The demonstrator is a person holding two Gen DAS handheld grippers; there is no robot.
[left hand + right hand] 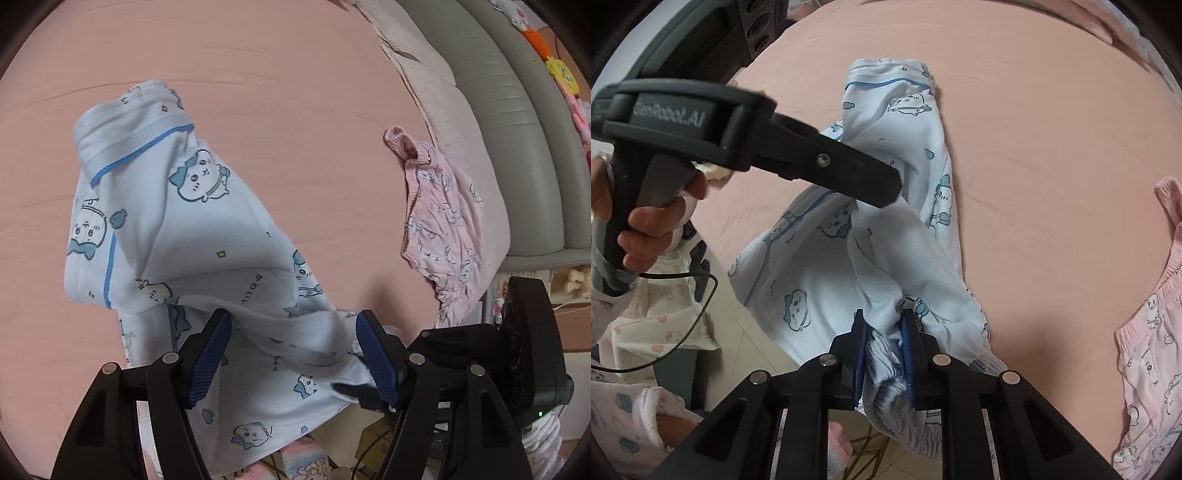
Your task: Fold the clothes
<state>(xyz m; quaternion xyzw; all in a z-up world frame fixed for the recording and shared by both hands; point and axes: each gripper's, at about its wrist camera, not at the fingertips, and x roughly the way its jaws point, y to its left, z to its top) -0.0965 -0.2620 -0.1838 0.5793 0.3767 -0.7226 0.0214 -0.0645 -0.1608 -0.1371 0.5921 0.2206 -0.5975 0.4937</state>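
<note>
Light blue pyjama pants point(177, 221) with cartoon prints and blue piping lie partly on the pink bed point(277, 92), their near end lifted. My left gripper point(291, 354) is open, its blue pads wide apart with the cloth draped between them. My right gripper point(882, 354) is shut on the pants' elastic waistband point(886, 354), which bunches between its pads. In the right wrist view the pants point(905, 147) stretch away over the bed, and the left gripper point(871, 188) reaches in from the left, its tip against the cloth.
Pink printed pyjama shorts point(439, 225) lie at the bed's right edge, also in the right wrist view point(1148, 350). A grey padded headboard point(517, 129) with plush toys stands behind. A pink-checked pillow point(436, 81) lies by it. Floor and boxes point(373, 439) show below.
</note>
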